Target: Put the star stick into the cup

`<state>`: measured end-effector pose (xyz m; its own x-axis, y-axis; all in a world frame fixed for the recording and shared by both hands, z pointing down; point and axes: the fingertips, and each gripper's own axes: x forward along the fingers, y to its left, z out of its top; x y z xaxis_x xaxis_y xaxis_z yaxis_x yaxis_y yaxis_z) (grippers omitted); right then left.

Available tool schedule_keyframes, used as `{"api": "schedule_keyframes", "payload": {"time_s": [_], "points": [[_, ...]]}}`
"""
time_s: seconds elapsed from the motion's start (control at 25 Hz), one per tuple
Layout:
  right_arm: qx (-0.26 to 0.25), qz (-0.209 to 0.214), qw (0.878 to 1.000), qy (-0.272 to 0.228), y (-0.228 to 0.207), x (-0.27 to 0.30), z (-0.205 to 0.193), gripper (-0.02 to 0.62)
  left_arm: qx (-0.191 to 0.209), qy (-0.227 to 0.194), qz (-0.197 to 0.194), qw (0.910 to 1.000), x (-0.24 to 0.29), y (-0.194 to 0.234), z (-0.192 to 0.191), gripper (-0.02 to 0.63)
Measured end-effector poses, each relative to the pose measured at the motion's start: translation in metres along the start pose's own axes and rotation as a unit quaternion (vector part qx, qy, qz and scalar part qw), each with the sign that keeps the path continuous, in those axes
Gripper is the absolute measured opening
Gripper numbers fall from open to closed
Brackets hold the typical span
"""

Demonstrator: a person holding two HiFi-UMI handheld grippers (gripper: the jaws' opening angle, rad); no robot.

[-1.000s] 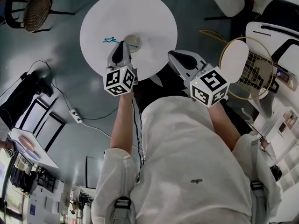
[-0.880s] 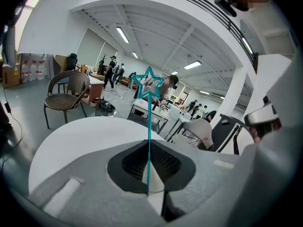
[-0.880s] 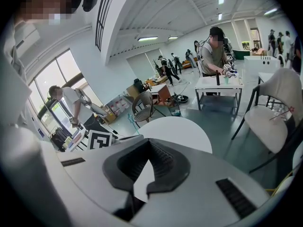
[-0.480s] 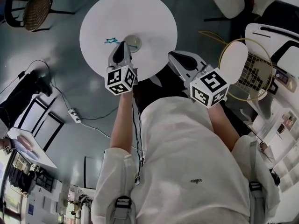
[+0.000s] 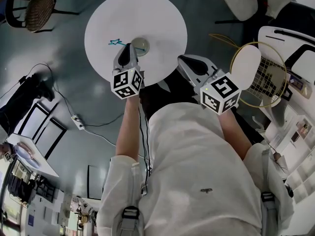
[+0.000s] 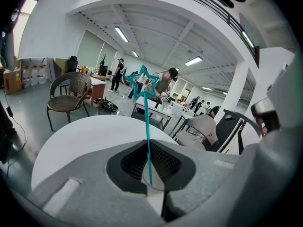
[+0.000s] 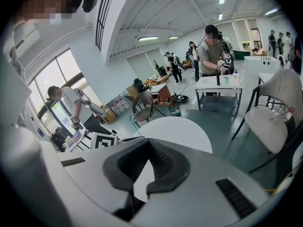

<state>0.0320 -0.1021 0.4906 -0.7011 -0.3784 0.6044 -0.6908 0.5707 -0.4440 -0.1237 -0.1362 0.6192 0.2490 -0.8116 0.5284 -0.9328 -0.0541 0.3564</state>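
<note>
Left gripper (image 5: pixel 129 49): tongs clamped on the star stick (image 6: pixel 147 126). In the left gripper view the thin teal shaft rises upright out of the closed pads, with the outlined star at its top, clear of the tongs. The shaft's lower end stops at the pads. A faint curved rim shows there; cannot tell whether the tip is inside the cup.

Cup (image 5: pixel 141 45): stands on the round white surface (image 5: pixel 157 18), just beside the left tong tips on their right. In the head view the star shows just left of those tips. Cup and tips sit near the middle of the surface, somewhat toward the person's side. A broad band of white runs from the cup to the far rim and to both sides.

Right gripper (image 5: pixel 183 60): tongs together, nothing between them. It hangs at the near right rim of the surface, tips at the edge and body off it, above the person's dark trousers. Well apart from the left gripper and the cup.

Surroundings: grey floor all round the surface. Wicker chair (image 5: pixel 32 6) stands off to the far left, well apart from the rim.
</note>
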Motion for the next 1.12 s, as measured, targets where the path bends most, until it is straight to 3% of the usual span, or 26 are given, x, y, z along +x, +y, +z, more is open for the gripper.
{"api": "schedule_keyframes", "payload": {"time_s": [0.8, 1.12], "points": [[0.001, 0.000, 1.000, 0.005, 0.000, 0.004, 0.004, 0.008, 0.010, 0.023, 0.010, 0.9996, 0.009, 0.013, -0.003, 0.020], [0.001, -0.001, 1.000, 0.004, -0.001, 0.003, 0.006, 0.008, 0.008, 0.035, 0.008, 0.9993, 0.010, 0.013, -0.006, 0.057]]}}
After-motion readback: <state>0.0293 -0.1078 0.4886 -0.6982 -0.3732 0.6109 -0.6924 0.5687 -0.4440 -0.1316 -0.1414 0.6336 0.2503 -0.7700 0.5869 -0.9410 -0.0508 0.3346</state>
